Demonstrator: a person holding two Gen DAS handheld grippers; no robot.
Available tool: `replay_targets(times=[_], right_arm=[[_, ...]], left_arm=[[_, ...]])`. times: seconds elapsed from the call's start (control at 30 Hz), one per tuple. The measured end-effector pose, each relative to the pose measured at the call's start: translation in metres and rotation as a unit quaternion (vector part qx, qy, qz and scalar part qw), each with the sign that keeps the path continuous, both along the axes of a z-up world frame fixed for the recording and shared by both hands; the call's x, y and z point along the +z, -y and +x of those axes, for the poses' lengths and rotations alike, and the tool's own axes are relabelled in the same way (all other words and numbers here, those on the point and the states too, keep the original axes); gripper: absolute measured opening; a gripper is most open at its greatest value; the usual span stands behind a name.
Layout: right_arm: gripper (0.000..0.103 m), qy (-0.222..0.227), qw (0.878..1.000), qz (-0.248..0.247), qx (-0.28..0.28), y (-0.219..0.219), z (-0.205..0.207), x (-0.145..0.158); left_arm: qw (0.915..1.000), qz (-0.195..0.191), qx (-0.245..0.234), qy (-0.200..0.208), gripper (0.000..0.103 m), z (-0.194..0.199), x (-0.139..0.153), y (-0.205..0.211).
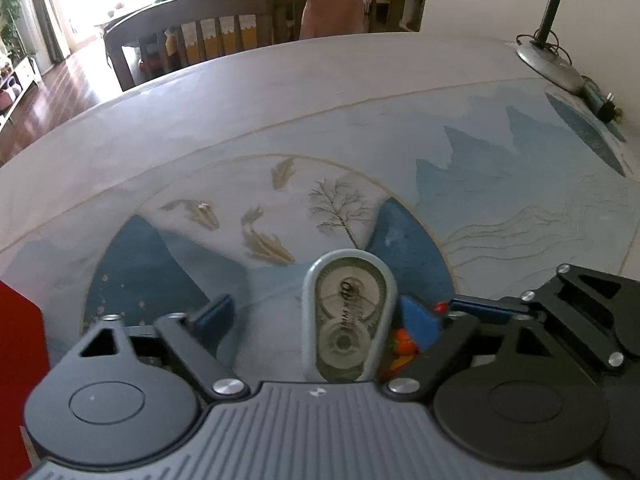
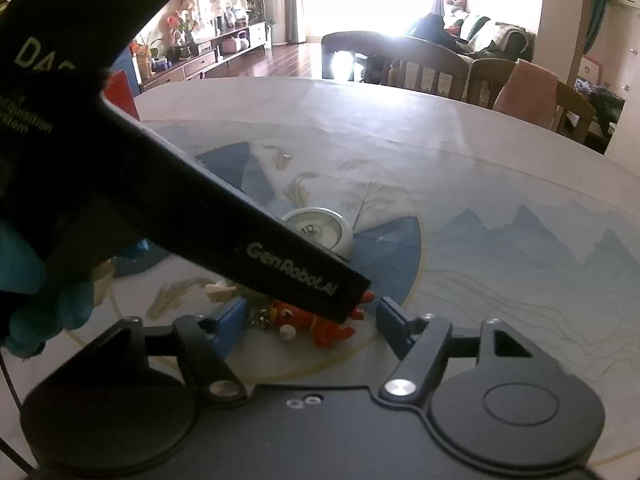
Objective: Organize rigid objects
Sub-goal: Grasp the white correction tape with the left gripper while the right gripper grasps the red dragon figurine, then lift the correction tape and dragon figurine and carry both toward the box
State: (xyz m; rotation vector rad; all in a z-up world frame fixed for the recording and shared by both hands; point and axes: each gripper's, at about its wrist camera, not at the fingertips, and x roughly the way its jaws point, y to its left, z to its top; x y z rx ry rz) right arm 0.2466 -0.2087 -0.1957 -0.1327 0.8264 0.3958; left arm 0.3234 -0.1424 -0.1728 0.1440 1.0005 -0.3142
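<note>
Hovering low over the printed tablecloth (image 1: 360,80), left gripper (image 1: 322,316) has its blue pads (image 1: 214,314) spread, with the grey correction tape dispenser (image 1: 348,316) lying flat between them. Right-hand pad sits just beside the dispenser's edge; left-hand pad is clearly apart from it, so nothing is clamped, jaws released. Dispenser rests on the cloth, rounded end pointing away from the camera, clear window up showing two reels. Just right of it, an orange-red toy figure (image 1: 402,346) is partly hidden behind that pad. Right gripper (image 2: 312,320) is also unclenched: blue fingers (image 2: 230,326) flank the orange-red toy figure (image 2: 320,324) lying on the cloth, with gaps on both sides, no contact visible. A small keyring chain (image 2: 260,316) lies against the toy's left side, and a pale small object (image 2: 220,292) sits just beyond it; can't tell what that is. In the right wrist view, the black body of the left gripper crosses diagonally over the toy and part of the correction tape dispenser (image 2: 320,228). A blue-gloved hand (image 2: 36,292) holds it at the left edge. Red box (image 1: 20,360) at the table's left edge, desk lamp (image 1: 548,40) at far right, wooden chairs (image 1: 192,32) behind.
</note>
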Motion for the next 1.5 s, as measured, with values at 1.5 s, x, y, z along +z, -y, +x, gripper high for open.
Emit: replay_targets(times=[1.5], right_arm=[[0.052, 0.030, 0.998, 0.050, -0.015, 0.014, -0.061, 0.110]], left_arm=[[0.9948, -0.069, 0.075, -0.004, 0.050, -0.062, 0.087, -0.072]])
